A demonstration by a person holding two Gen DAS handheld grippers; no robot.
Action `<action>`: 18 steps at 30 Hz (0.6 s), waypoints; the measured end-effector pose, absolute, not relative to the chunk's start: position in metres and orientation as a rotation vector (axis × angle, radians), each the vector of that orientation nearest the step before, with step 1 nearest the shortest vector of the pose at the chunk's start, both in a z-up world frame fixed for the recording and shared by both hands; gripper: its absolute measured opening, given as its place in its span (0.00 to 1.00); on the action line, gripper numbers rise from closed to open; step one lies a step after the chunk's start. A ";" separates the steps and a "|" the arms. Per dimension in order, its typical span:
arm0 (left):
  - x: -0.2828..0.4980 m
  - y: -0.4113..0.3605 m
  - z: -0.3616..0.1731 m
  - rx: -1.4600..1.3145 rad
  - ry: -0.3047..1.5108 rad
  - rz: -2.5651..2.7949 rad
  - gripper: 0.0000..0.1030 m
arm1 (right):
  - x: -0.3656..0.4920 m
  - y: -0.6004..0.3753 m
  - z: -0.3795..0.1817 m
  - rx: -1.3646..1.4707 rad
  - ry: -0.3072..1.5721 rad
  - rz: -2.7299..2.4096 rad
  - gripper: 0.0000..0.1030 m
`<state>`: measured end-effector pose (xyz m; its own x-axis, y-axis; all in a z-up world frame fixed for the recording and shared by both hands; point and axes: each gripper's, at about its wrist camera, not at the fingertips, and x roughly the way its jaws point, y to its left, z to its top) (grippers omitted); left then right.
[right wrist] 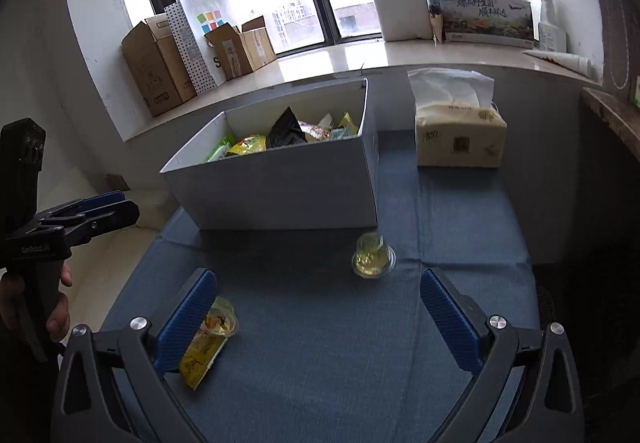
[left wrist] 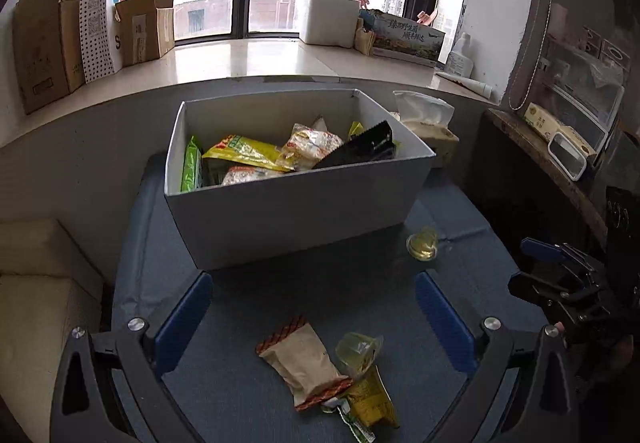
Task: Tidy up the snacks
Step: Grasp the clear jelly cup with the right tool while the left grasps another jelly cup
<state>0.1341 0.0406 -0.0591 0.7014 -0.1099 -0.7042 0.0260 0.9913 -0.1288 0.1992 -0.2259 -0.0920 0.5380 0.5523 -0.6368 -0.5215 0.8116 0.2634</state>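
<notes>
Two wrist views of a blue cloth-covered table (right wrist: 320, 343) w/ a white box (right wrist: 280, 195) at its far side, near the window sill. Box holds assorted snack packets, incl. a yellow packet (left wrist: 248, 153), a green one against the left wall (left wrist: 191, 167) and a black packet (left wrist: 360, 149) leaning on the right wall. Left gripper (left wrist: 314, 307): blue fingers (left wrist: 184, 315) spread wide, nothing between them; it hangs over the near part of the cloth. Ahead of it, lying on the cloth, a tan snack packet w/ red-striped ends (left wrist: 304, 367), touching a clear jelly cup tipped on its side (left wrist: 358, 349) and a yellow wrapper (left wrist: 370, 399) (wrapper partly under the cup; a small green-white wrapper at its lower edge). Right gripper (right wrist: 318, 307): fingers likewise wide apart, gripping nothing. A second clear jelly cup (right wrist: 373, 257) stands on the cloth just in front of the box's near right corner, ahead of the right gripper and apart from both fingers. In the right wrist view the tipped cup and yellow wrapper lie just beside the left finger (right wrist: 188, 315); contact cannot be told. Tissue pack (right wrist: 458, 131) sits right of the box. Sill carries cardboard boxes (right wrist: 156, 71) and a dotted paper bag (right wrist: 200, 39).
</notes>
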 end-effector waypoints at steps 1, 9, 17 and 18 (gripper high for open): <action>0.128 0.038 -0.068 -0.111 0.806 -0.074 1.00 | 0.196 -0.229 -0.100 0.054 0.793 0.630 1.00; 0.102 0.029 -0.102 -0.170 0.880 -0.091 1.00 | 0.192 -0.233 -0.130 0.042 0.855 0.596 1.00; 0.090 0.027 -0.106 -0.158 0.892 -0.085 1.00 | 0.237 -0.212 -0.142 -0.020 0.881 0.581 1.00; 0.089 0.025 -0.106 -0.150 0.895 -0.083 1.00 | 0.245 -0.208 -0.144 -0.031 0.889 0.572 1.00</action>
<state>0.0892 0.0252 -0.1064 0.6234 -0.1344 -0.7703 0.0091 0.9863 -0.1647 0.2447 -0.2079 -0.1442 0.4914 0.4591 -0.7401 -0.4839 0.8505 0.2063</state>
